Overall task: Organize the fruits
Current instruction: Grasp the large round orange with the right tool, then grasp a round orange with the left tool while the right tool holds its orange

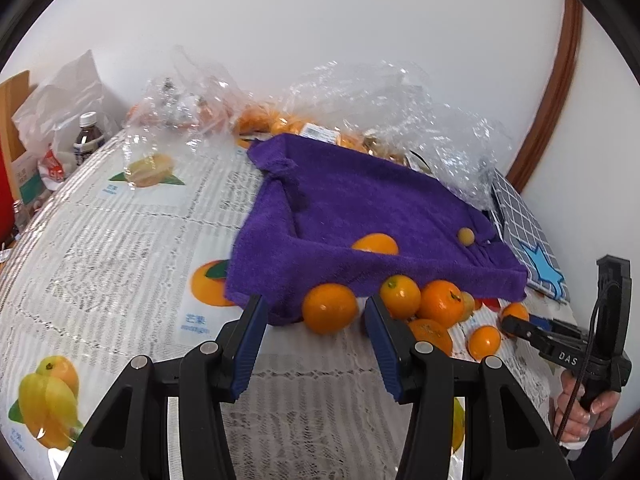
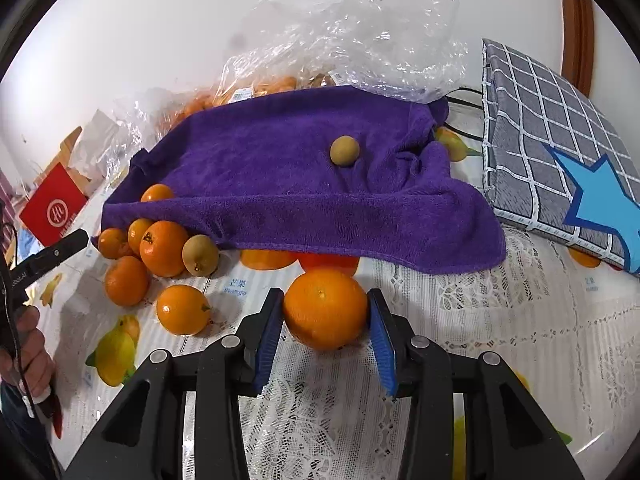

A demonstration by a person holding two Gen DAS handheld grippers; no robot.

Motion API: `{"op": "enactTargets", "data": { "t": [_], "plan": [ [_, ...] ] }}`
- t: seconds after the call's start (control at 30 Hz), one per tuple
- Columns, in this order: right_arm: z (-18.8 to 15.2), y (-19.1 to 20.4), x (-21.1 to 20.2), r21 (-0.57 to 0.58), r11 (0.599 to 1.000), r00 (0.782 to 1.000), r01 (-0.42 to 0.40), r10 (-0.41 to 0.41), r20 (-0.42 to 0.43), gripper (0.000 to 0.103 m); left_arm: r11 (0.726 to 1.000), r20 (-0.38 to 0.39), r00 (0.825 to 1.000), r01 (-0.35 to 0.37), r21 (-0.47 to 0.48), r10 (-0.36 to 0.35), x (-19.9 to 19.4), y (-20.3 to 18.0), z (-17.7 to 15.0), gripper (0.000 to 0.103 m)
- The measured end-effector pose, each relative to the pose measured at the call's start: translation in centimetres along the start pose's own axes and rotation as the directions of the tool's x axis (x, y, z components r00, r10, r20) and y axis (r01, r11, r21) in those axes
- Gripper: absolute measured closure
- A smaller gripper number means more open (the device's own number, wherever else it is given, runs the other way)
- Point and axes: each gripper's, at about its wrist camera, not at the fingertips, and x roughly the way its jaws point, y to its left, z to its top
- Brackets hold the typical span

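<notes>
Right gripper (image 2: 326, 320) clamps the orange (image 2: 325, 307) near the table's (image 2: 500, 340) edge; lift straight, clearing the purple towel (image 2: 280, 168). Left gripper (image 1: 314, 320) gapes empty.

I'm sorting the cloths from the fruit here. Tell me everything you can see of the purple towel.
The purple towel is a deep violet terry cloth, soft and fuzzy, lying rumpled and partly folded on the lace-covered table. One small yellowish round fruit and one orange sit on it. Loose oranges crowd its near edge. Crinkled clear plastic bags lie at its far edge, and a grey checked bag lies beside it.
</notes>
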Motion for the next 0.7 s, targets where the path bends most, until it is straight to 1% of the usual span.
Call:
{"op": "enactTargets", "data": {
  "t": [0.1,0.23,0.33,0.43,0.57,0.67,0.7],
  "plan": [
    [-0.1,0.0,-0.3,-0.01,1.0,1.0,0.006,-0.006,0.007,0.062,1.0,-0.024,0.999,0.03,0.008,-0.03,0.4,-0.3,-0.1,0.054],
    [-0.3,-0.3,-0.7,-0.016,0.999,0.999,0.029,-0.028,0.021,0.062,0.998,-0.027,0.998,0.063,0.003,-0.063,0.6,-0.6,0.0,0.054],
    [-0.4,-0.5,-0.9,-0.009,1.0,1.0,0.02,-0.02,0.021,0.062,0.998,-0.031,0.998,0.056,-0.004,-0.056,1.0,-0.8,0.1,0.054],
    [-0.3,-0.4,-0.8,-0.012,1.0,1.0,0.025,-0.025,0.019,0.062,0.998,-0.032,0.998,0.055,-0.027,-0.056,1.3,-0.7,0.3,0.055],
    [-0.3,-0.6,-0.8,0.006,1.0,1.0,0.013,-0.013,0.018,0.062,0.998,-0.052,0.997,0.048,-0.051,-0.05,1.9,-0.3,0.4,0.055],
    [-0.3,-0.6,-0.8,0.008,1.0,1.0,0.014,-0.014,0.017,0.062,0.997,-0.05,0.997,0.047,-0.065,-0.051,2.1,-0.2,0.5,0.056],
    [-0.4,-0.5,-0.8,0.007,1.0,1.0,0.016,-0.016,0.017,0.062,0.997,-0.054,0.997,0.043,-0.069,-0.047,2.3,-0.2,0.6,0.057]
  ]
}}
